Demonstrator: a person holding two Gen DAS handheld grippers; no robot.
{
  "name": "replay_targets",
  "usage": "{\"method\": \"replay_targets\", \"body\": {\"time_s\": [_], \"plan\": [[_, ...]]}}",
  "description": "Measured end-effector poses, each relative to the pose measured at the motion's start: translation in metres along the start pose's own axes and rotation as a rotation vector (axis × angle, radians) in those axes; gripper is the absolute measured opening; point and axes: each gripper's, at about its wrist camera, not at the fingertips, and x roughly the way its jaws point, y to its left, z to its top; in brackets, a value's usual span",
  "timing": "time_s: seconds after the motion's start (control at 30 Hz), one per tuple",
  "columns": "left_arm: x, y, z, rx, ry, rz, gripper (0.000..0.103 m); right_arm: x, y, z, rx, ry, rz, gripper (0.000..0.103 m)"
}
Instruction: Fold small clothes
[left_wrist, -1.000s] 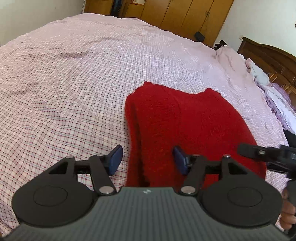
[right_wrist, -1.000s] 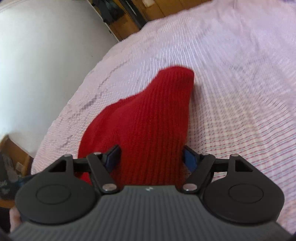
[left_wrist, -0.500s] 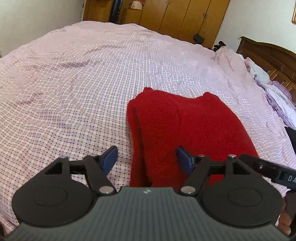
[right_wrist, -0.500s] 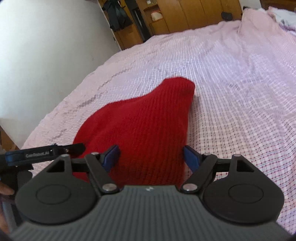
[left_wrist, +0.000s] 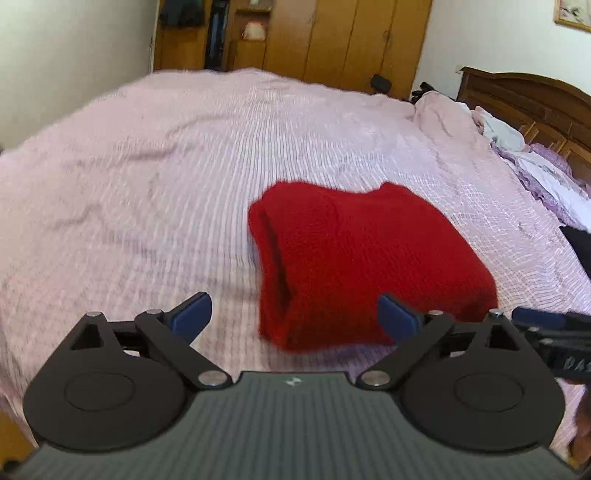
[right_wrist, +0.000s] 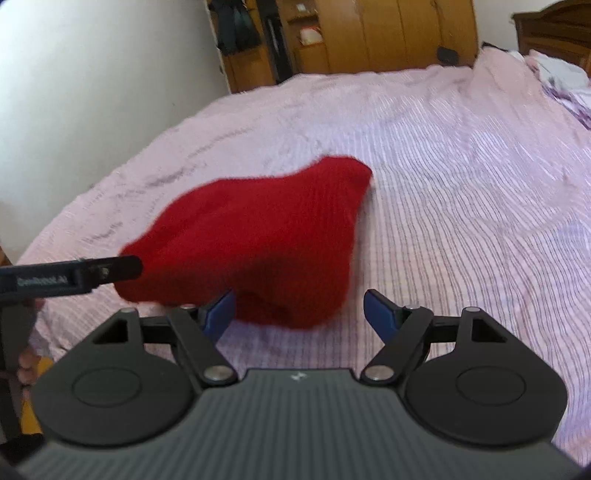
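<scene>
Just one folded red sweater (left_wrist: 369, 266) on bed (left_wrist: 147, 177); left gripper (left_wrist: 293, 314) opening, right gripper (right_wrist: 299, 308) agape, both empty.

A pink checked bedspread (left_wrist: 184, 177) fills most of the frame — wooden wardrobes (left_wrist: 332, 37) stand along the top, a dark headboard (left_wrist: 517, 96) at upper right, pale bedding (left_wrist: 546, 177) heaped below it.

The sweater (left_wrist: 365, 266) is a solid deep red knit, lying on a bedspread (left_wrist: 155, 177) of pale pink with fine darker checks. The grippers are black with blue pads (left_wrist: 192, 315), the wardrobe (left_wrist: 332, 37) honey-brown wood, the headboard (left_wrist: 524, 96) darker brown.
</scene>
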Motion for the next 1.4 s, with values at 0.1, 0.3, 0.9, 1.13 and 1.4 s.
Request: {"method": "replay_targets", "body": {"time_s": [0.1, 0.3, 0.9, 1.13, 1.4], "plan": [[0.003, -0.003, -0.006, -0.046, 0.061, 0.019, 0.099, 0.0, 0.002, -0.005, 0.014, 0.024, -0.031, 0.082], [0.017, -0.019, -0.023, -0.002, 0.16, 0.067, 0.099, 0.008, 0.007, -0.012, -0.018, 0.044, -0.053, 0.09], [0.044, -0.032, -0.02, 0.019, 0.192, 0.137, 0.099, 0.021, 0.006, -0.011, -0.007, 0.072, -0.058, 0.09], [0.046, -0.036, -0.021, 0.036, 0.198, 0.149, 0.099, 0.024, 0.003, -0.012, 0.013, 0.085, -0.054, 0.09], [0.045, -0.036, -0.021, 0.037, 0.192, 0.162, 0.098, 0.025, 0.004, -0.011, 0.014, 0.082, -0.055, 0.091]]}}
